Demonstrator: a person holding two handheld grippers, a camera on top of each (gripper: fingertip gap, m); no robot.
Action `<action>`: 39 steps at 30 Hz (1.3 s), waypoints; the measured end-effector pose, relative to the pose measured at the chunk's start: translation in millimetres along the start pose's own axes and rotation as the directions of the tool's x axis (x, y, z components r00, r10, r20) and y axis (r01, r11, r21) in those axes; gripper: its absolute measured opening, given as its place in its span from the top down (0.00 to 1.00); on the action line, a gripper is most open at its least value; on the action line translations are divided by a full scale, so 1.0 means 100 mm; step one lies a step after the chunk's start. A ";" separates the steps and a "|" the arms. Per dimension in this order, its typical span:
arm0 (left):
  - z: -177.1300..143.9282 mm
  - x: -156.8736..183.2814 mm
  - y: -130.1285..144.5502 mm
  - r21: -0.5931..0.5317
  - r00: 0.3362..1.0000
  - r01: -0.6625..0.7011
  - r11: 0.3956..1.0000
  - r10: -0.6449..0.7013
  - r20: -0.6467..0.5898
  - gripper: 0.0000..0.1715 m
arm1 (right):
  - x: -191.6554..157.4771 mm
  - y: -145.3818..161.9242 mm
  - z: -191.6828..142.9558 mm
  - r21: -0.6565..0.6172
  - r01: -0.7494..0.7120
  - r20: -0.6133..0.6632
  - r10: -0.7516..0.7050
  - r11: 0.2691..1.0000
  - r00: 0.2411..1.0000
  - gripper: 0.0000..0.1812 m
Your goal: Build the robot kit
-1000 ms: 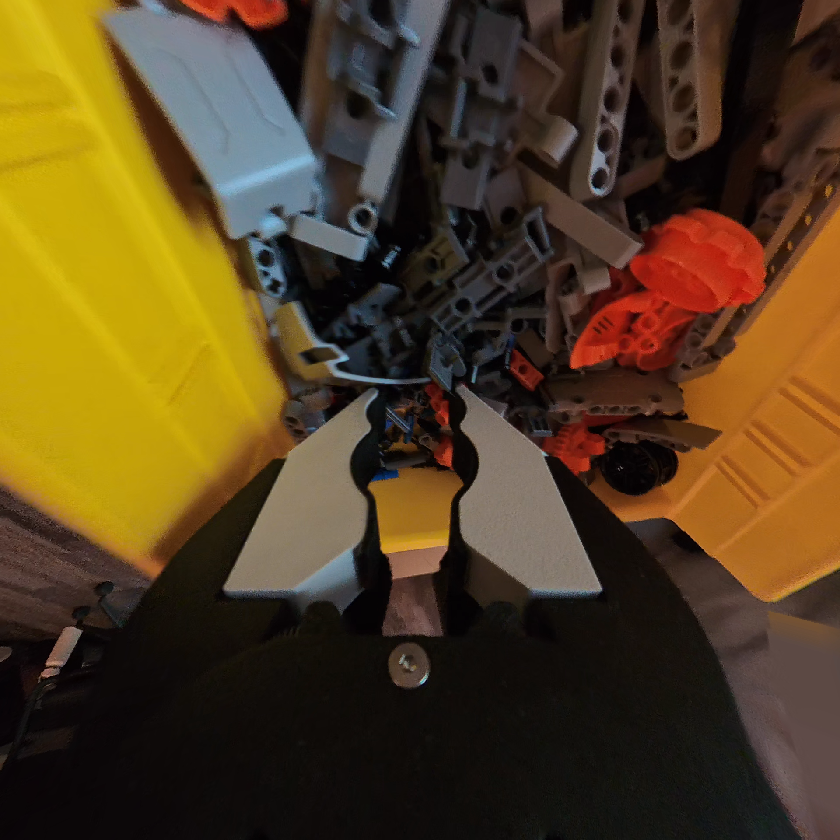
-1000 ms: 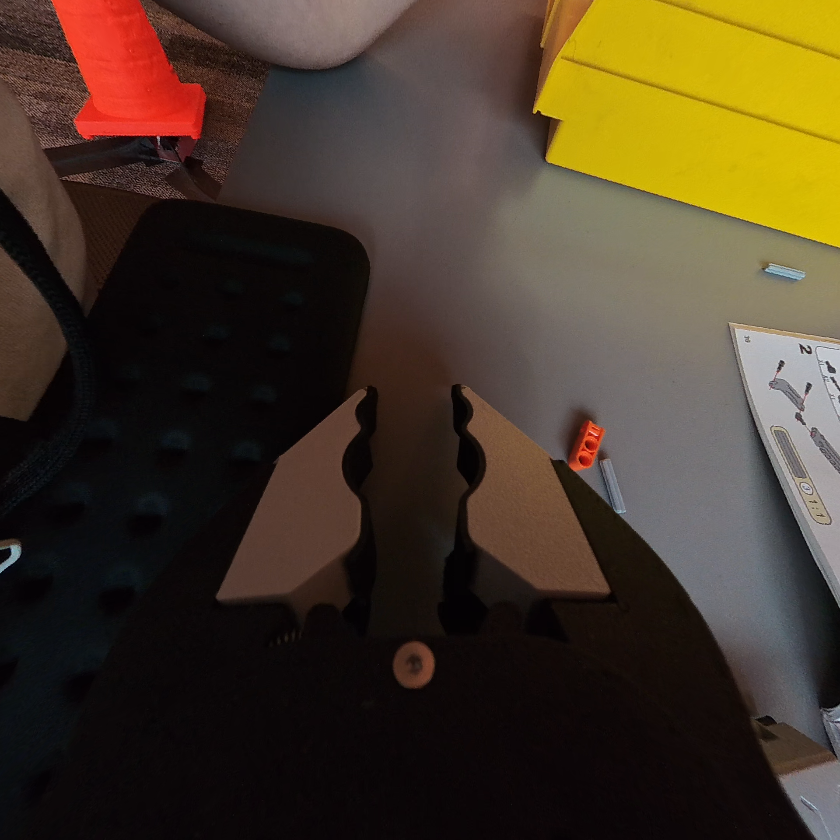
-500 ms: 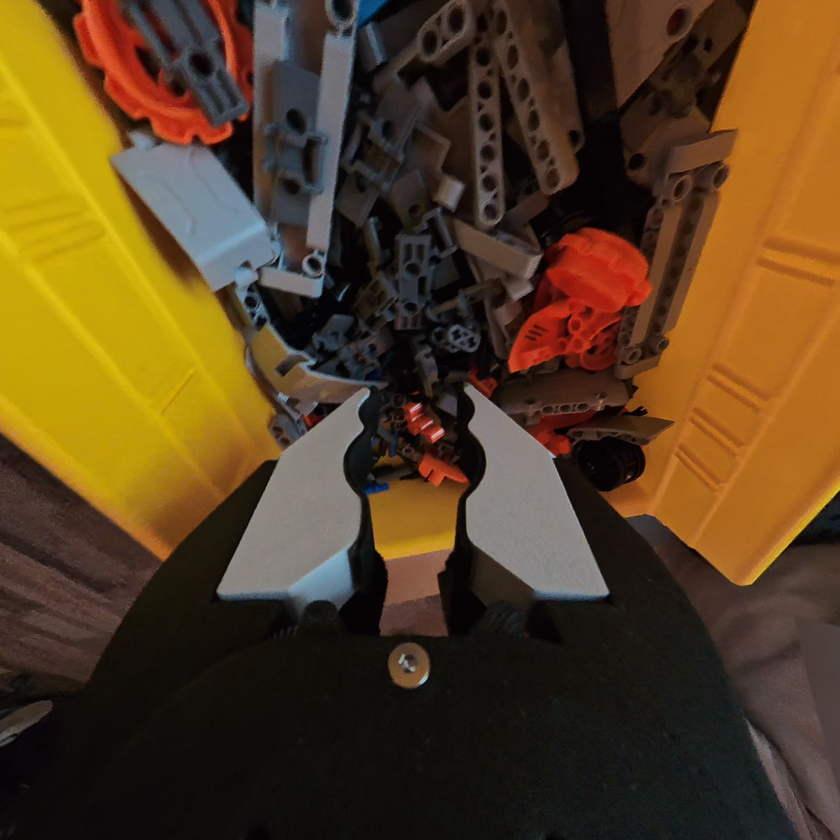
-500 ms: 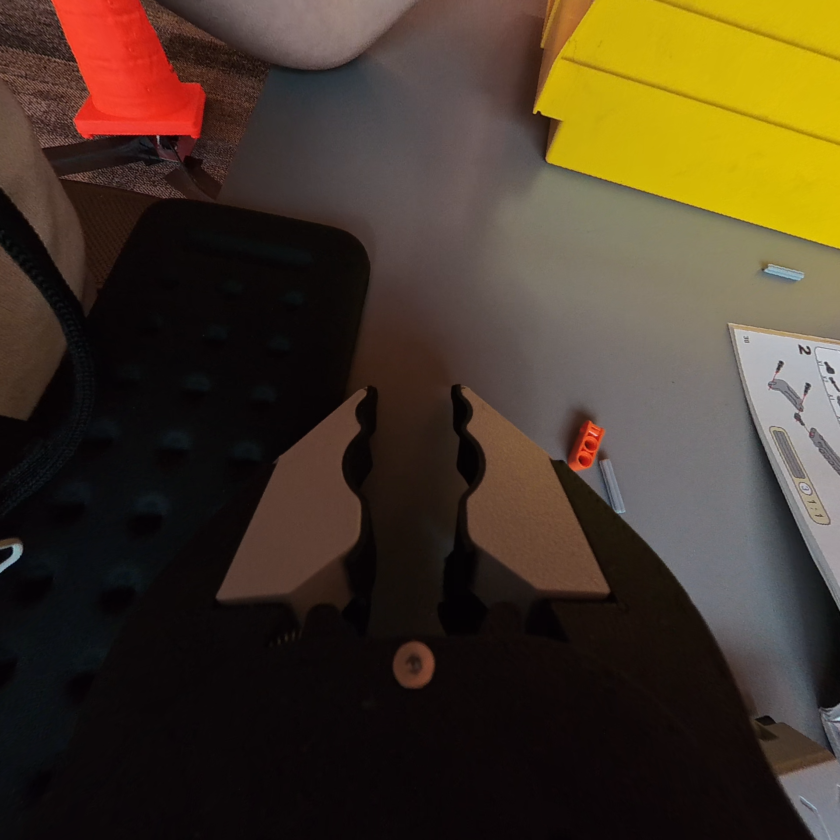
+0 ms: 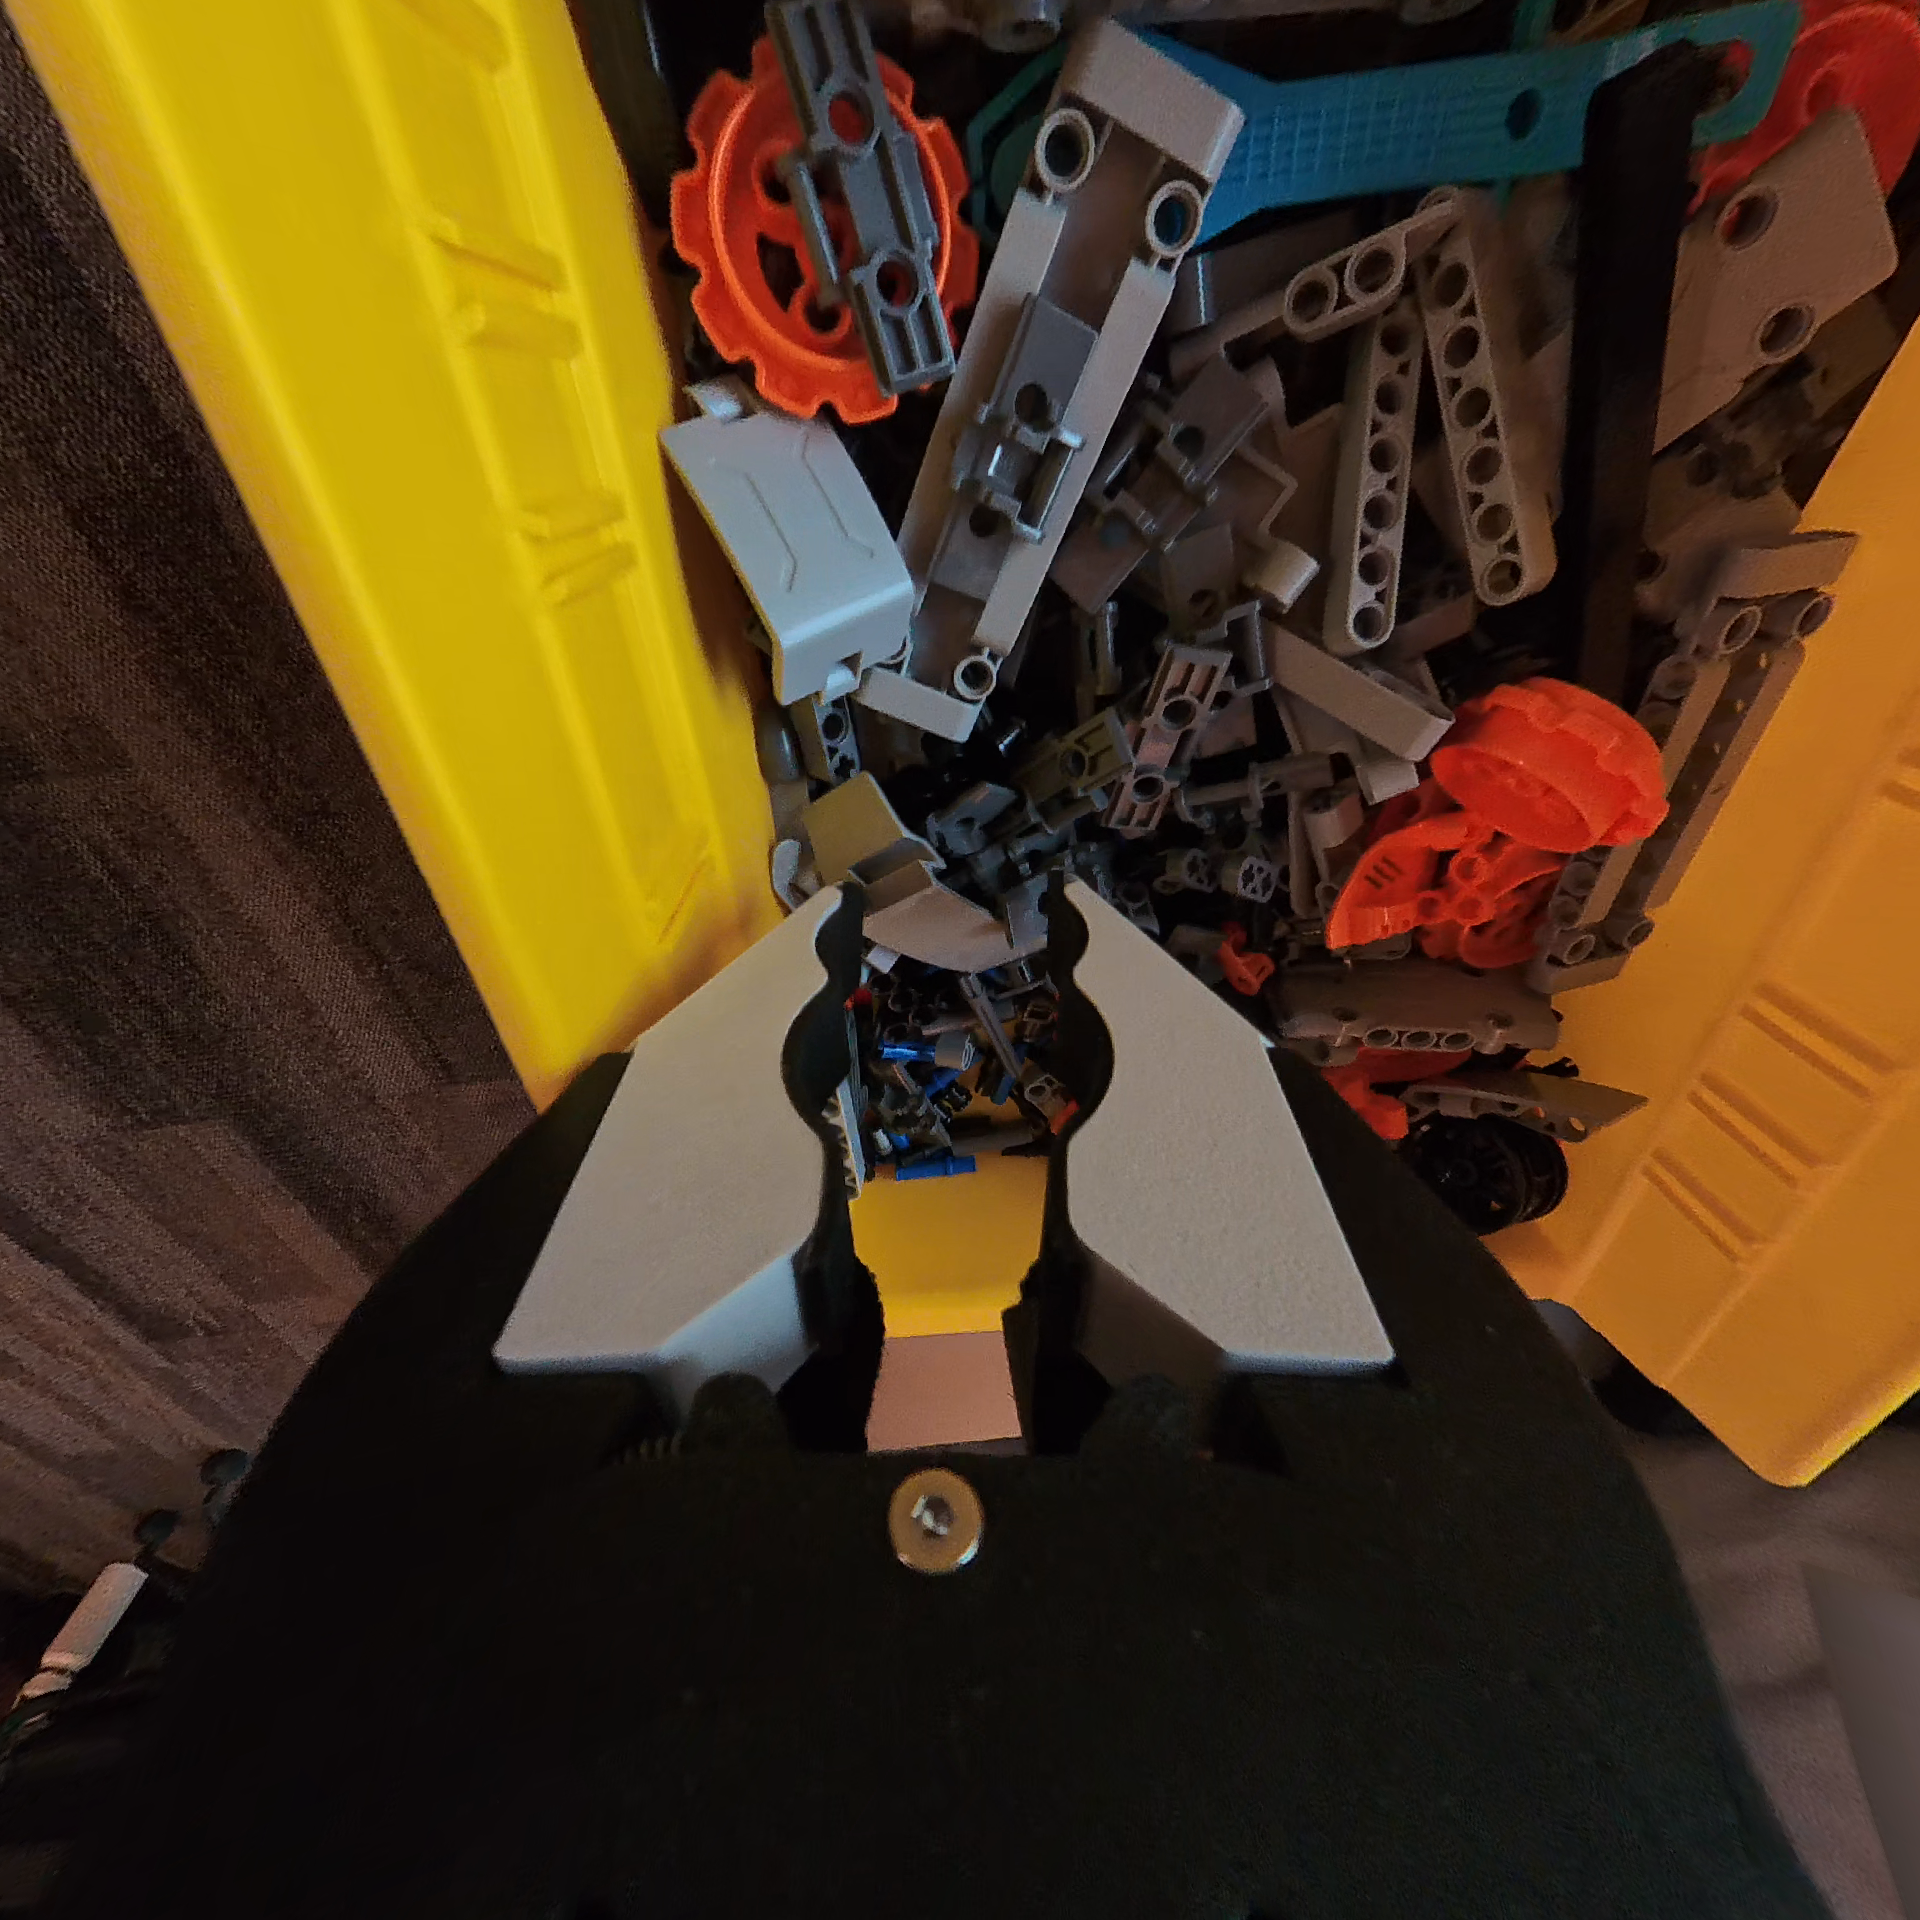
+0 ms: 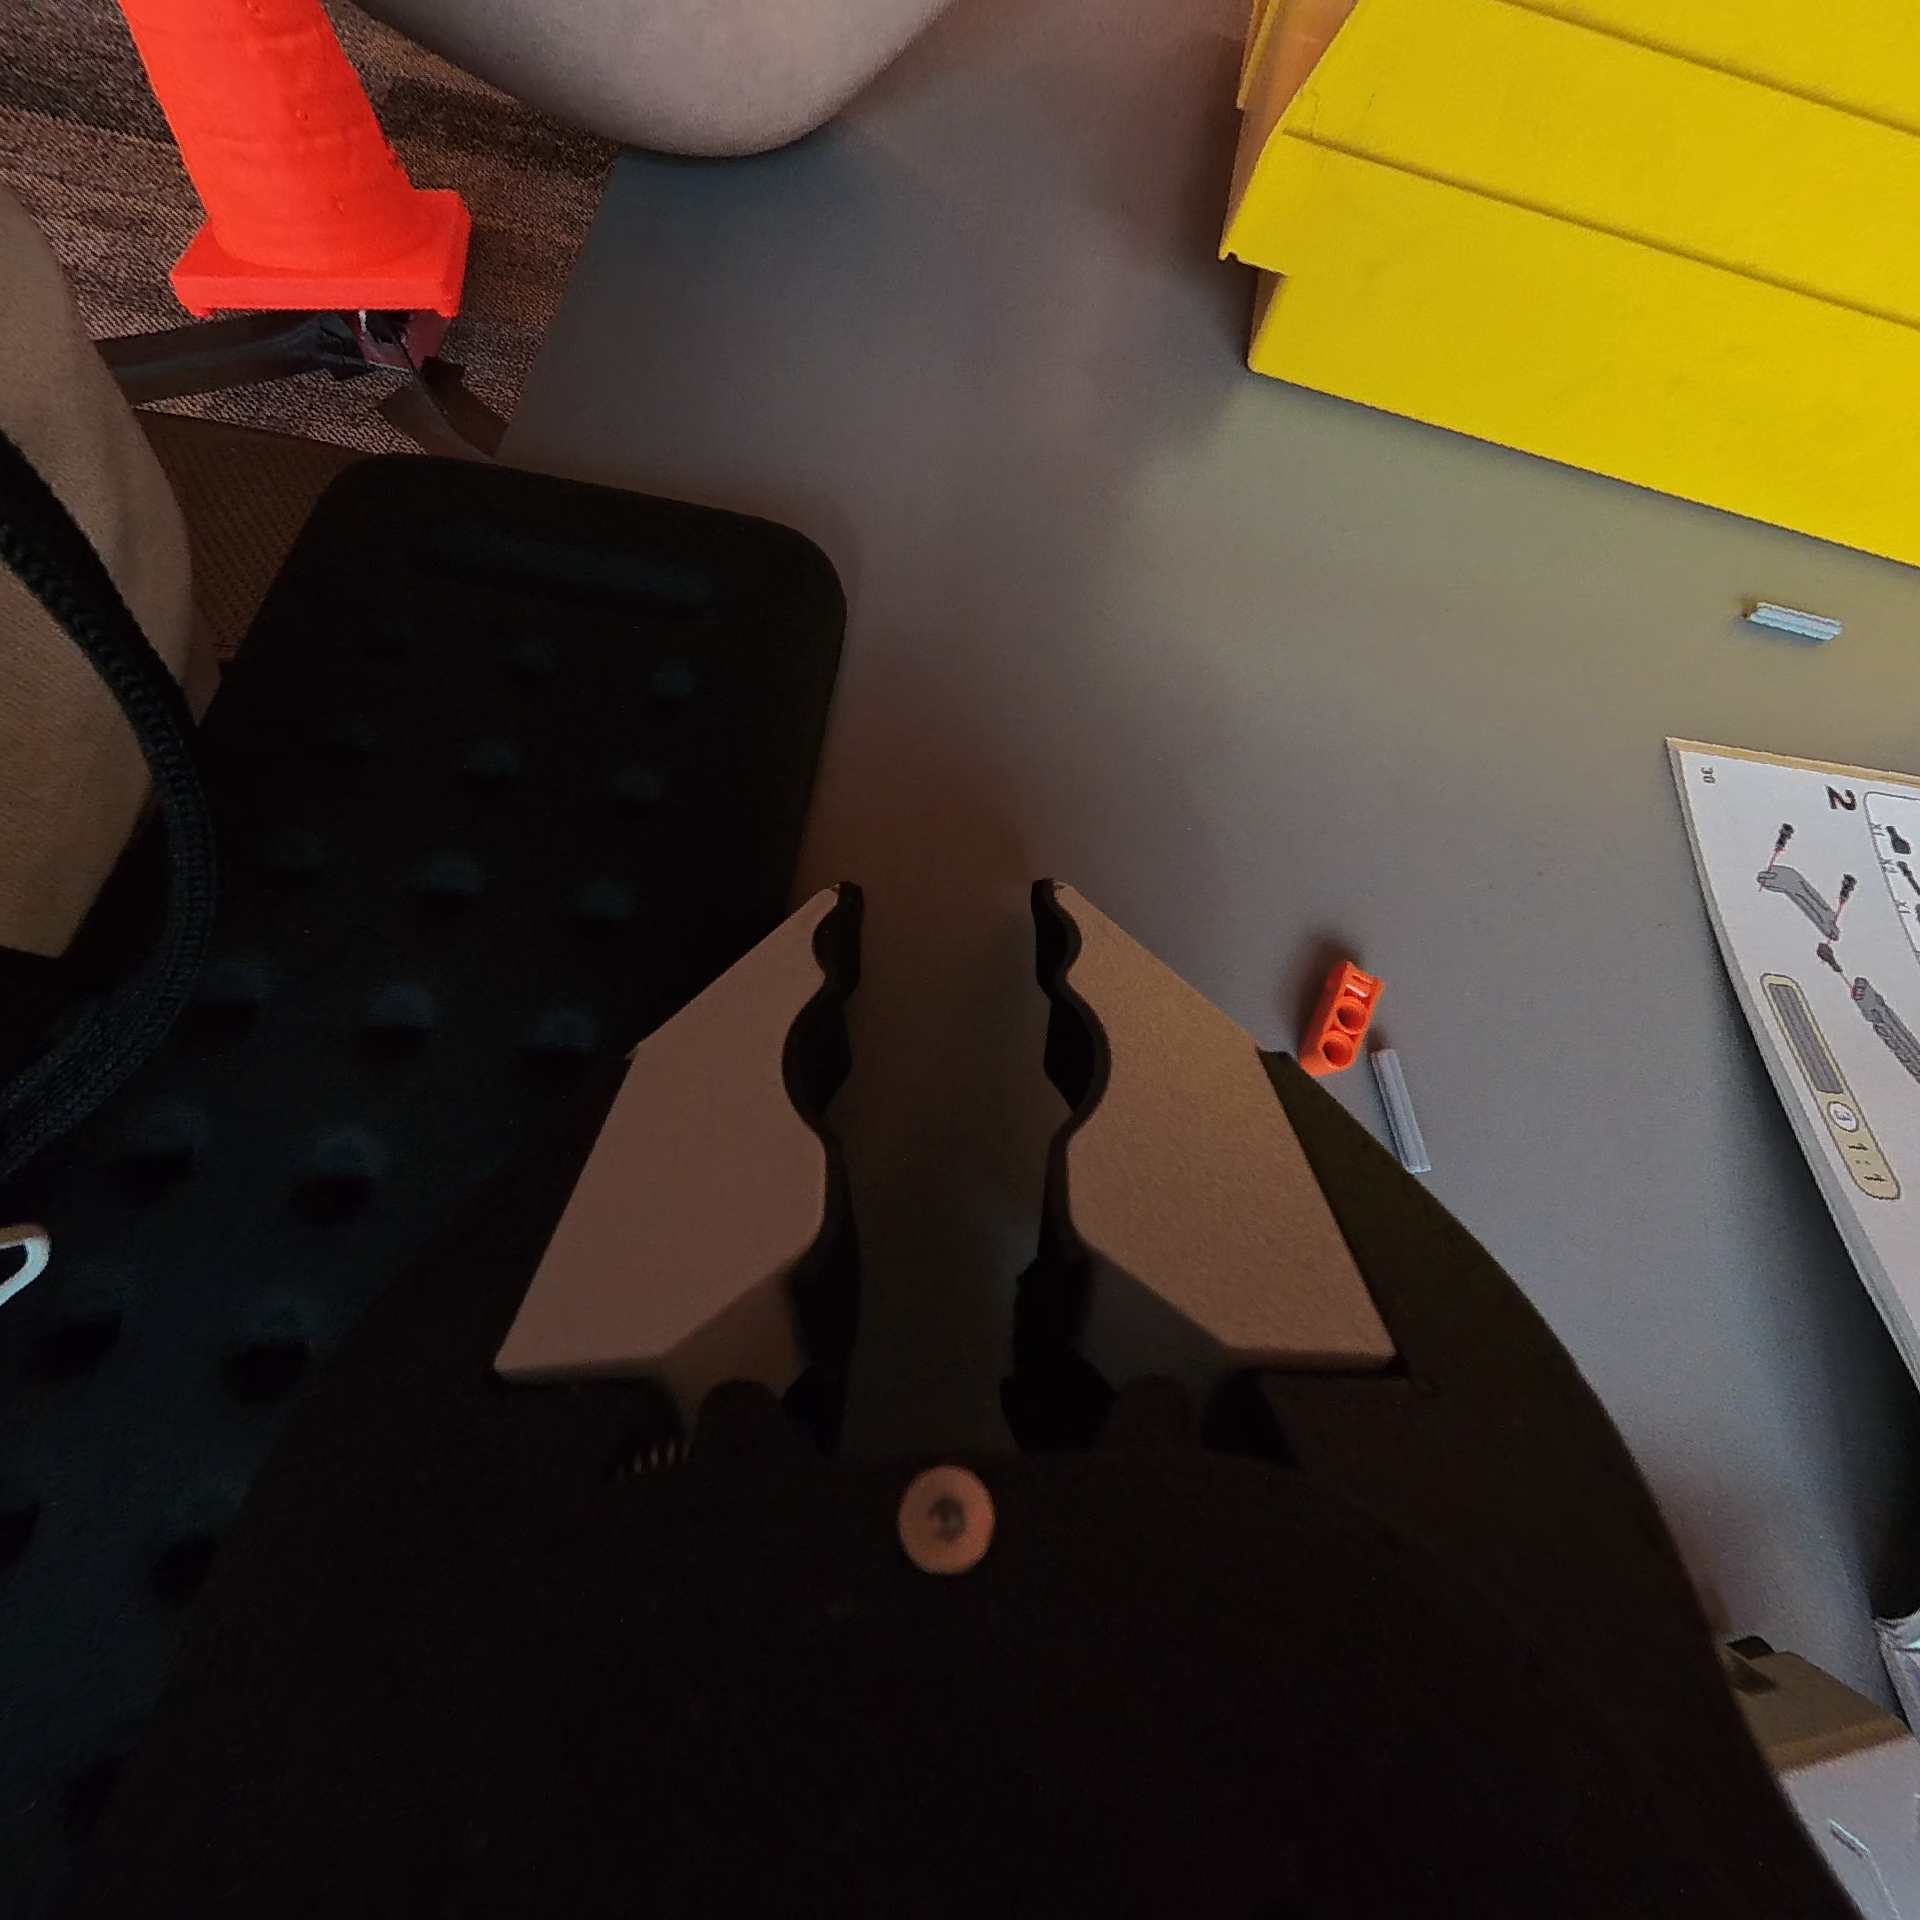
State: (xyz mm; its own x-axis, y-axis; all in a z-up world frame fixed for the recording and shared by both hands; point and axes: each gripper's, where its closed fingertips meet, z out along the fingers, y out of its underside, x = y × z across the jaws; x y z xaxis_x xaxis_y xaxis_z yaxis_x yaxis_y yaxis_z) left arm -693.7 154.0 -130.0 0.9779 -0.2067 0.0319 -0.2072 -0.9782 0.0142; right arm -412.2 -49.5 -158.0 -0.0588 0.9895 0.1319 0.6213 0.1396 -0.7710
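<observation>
Jaws apart and empty on the left hand-held gripper (image 5: pixel 951 904), poised over the yellow bin (image 5: pixel 416 468).
Nearest piece is a curved grey panel (image 5: pixel 925 920), lying crosswise at its fingertips; right hand-held gripper (image 6: pixel 945 904), also parted and empty, hangs over bare desk (image 6: pixel 1039 520), orange brick (image 6: pixel 1343 1016) just right.

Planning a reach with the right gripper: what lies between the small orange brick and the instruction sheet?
In the right wrist view, only a short pale grey rod lies between the orange brick and the instruction sheet; otherwise bare grey table.
</observation>
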 end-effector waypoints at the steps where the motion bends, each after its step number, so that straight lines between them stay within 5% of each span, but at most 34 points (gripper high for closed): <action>1: 0.01 0.00 -0.01 0.000 1.000 -0.004 1.000 0.004 0.002 0.80 | 0.00 0.00 0.00 0.000 0.001 -0.001 -0.001 1.000 1.000 0.82; 10: 0.14 0.08 0.05 -0.076 0.999 -0.049 0.996 0.049 -0.003 0.76 | 0.00 0.00 -0.01 -0.003 0.006 -0.003 -0.006 1.000 1.000 0.82; 18: 0.04 0.24 0.18 -0.087 0.997 -0.065 0.994 0.061 -0.046 0.84 | 0.00 0.00 -0.01 -0.001 0.001 0.000 -0.001 1.000 1.000 0.82; 26: -0.07 0.61 0.16 -0.031 0.967 -0.215 0.976 0.208 -0.148 0.91 | 0.00 0.00 0.00 -0.001 0.001 0.000 -0.001 1.000 1.000 0.82; 34: -0.05 0.05 0.23 -0.068 1.000 0.023 0.997 -0.022 0.012 0.84 | 0.00 0.00 0.00 -0.001 -0.001 0.001 0.001 1.000 1.000 0.82; 39: 0.07 -0.12 0.34 -0.167 0.995 0.038 0.985 -0.022 0.098 0.95 | 0.01 0.00 0.00 -0.001 0.000 0.001 0.000 1.000 1.000 0.82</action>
State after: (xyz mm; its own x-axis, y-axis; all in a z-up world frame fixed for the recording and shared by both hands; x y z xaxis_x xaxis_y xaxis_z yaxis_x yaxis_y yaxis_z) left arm -712.4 123.0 -136.7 0.9803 -0.1859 -0.0666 -0.1713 -0.9683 0.1819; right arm -411.8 -48.9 -158.1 -0.0594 0.9896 0.1311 0.6221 0.1394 -0.7704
